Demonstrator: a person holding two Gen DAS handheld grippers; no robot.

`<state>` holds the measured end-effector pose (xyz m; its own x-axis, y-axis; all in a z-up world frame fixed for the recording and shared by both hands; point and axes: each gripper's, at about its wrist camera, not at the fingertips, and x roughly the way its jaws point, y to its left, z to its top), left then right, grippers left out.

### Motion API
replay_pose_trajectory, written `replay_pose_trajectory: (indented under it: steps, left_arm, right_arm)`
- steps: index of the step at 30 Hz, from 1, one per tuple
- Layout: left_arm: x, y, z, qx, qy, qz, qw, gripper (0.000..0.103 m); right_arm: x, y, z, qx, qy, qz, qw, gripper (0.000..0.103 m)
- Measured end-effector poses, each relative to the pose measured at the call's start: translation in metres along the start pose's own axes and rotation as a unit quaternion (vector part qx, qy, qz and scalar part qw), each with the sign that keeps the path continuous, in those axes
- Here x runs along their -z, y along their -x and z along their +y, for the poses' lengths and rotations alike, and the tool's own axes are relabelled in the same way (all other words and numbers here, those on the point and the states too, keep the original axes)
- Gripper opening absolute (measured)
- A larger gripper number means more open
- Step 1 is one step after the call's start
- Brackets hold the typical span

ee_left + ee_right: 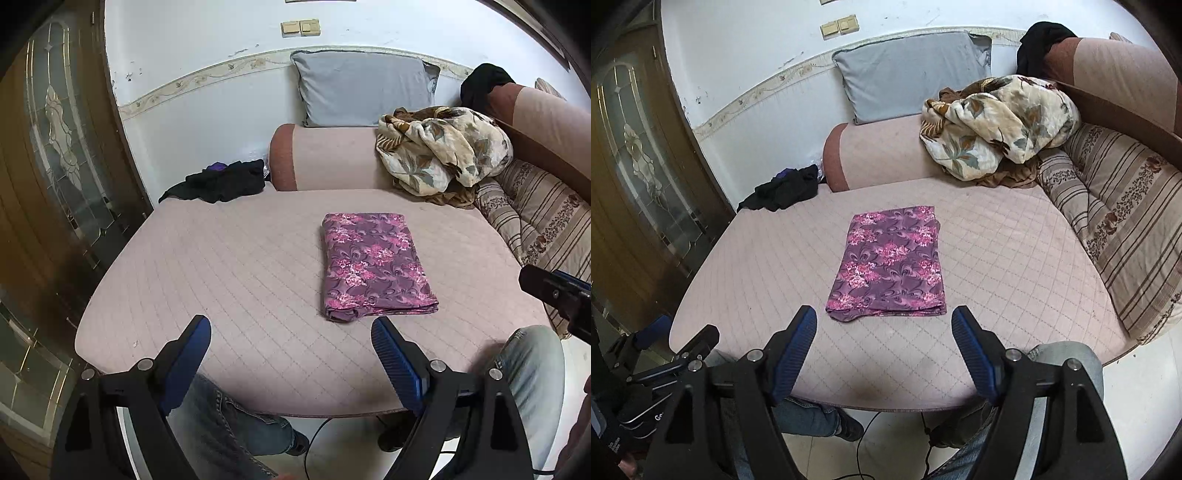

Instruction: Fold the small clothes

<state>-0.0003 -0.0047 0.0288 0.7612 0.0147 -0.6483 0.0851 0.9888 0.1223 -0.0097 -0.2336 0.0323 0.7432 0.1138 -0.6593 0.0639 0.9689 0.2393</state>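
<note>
A purple cloth with pink flowers (375, 264) (890, 264) lies folded into a flat rectangle on the pink quilted seat (229, 266) (1015, 258). My left gripper (291, 326) hangs open above the seat's front edge, to the near left of the cloth, with nothing between its blue pads. My right gripper (884, 315) is open too, raised just in front of the cloth's near edge, and holds nothing. Each gripper shows at the edge of the other's view: the right one (557, 295) and the left one (665, 354).
A pile of dark clothes (225, 181) (785, 188) lies at the seat's far left corner. A floral blanket (439, 151) (997, 122) is heaped on the bolster at the back right, beside striped cushions (1119, 210). A grey pillow (364, 86) leans on the wall. The person's jeans-clad legs (229, 424) are below the seat's edge.
</note>
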Motion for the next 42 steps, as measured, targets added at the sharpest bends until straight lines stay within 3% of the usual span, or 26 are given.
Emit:
replay_pose_trajectory:
  steps: [42]
  left_arm:
    - [0.007, -0.014, -0.003, 0.001, 0.005, 0.020, 0.9998, 0.092]
  right_arm:
    - [0.004, -0.018, -0.002, -0.006, 0.027, 0.026, 0.999, 0.075]
